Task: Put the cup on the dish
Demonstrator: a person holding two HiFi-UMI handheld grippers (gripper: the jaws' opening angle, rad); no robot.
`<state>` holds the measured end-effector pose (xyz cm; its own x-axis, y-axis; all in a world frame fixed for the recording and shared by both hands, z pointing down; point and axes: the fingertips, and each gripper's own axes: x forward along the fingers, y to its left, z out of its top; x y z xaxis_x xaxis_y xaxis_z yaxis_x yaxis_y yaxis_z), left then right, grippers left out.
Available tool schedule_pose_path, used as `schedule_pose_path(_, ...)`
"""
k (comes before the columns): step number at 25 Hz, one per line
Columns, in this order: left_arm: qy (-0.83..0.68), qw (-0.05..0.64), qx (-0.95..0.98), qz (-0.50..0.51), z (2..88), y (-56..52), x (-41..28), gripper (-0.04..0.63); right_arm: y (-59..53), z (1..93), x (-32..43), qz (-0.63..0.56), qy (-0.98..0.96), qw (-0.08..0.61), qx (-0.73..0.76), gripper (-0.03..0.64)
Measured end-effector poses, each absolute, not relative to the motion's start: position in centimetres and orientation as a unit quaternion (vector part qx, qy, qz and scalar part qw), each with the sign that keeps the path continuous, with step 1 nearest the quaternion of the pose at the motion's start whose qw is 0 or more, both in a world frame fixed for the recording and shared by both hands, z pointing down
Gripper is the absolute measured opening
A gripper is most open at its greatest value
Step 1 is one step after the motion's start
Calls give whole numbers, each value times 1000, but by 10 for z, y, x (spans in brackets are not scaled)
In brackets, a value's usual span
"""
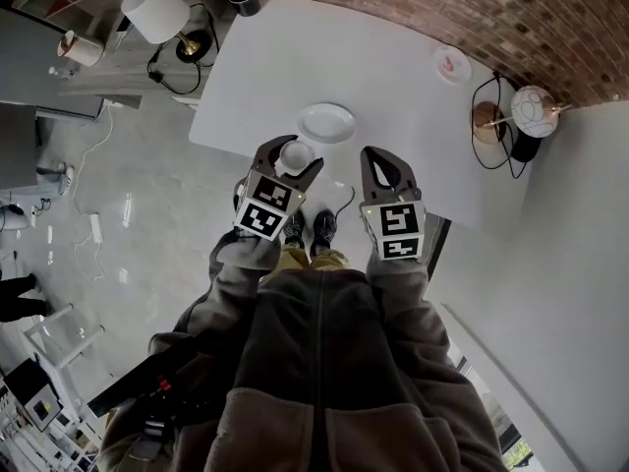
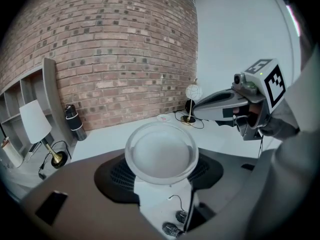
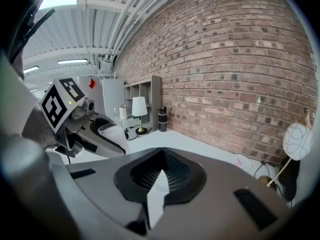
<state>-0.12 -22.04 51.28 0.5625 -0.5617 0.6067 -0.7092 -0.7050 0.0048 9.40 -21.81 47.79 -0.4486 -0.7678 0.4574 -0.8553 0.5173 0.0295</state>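
Now left gripper (image 1: 295,154) clamps cup (image 2: 161,154) near dish (image 1: 326,123); right gripper (image 1: 379,157) closed.

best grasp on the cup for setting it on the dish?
Side wall below the rim, jaws level, coming from the person's side. The cup is round, upright, mouth up; the left gripper holds it exactly so, which likely leaves the base free to land on the dish.

Brown fleece jacket (image 1: 314,362) with a central zip (image 1: 318,342), grey-brown sleeves (image 1: 236,283), mustard trousers (image 1: 310,259), dark shoes (image 1: 308,227), taupe left gripper (image 1: 295,157) and right gripper (image 1: 385,170), black ribbed pads (image 3: 177,170), black-and-white marker cubes (image 1: 267,206), a small green light (image 3: 69,102) by each cube.
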Motion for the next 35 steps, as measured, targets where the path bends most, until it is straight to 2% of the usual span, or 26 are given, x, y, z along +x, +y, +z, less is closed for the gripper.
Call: schedule_pose_path(35,-306,128,880,340,670,-278,28,261,-250,622,95,226,-809,245,484,3)
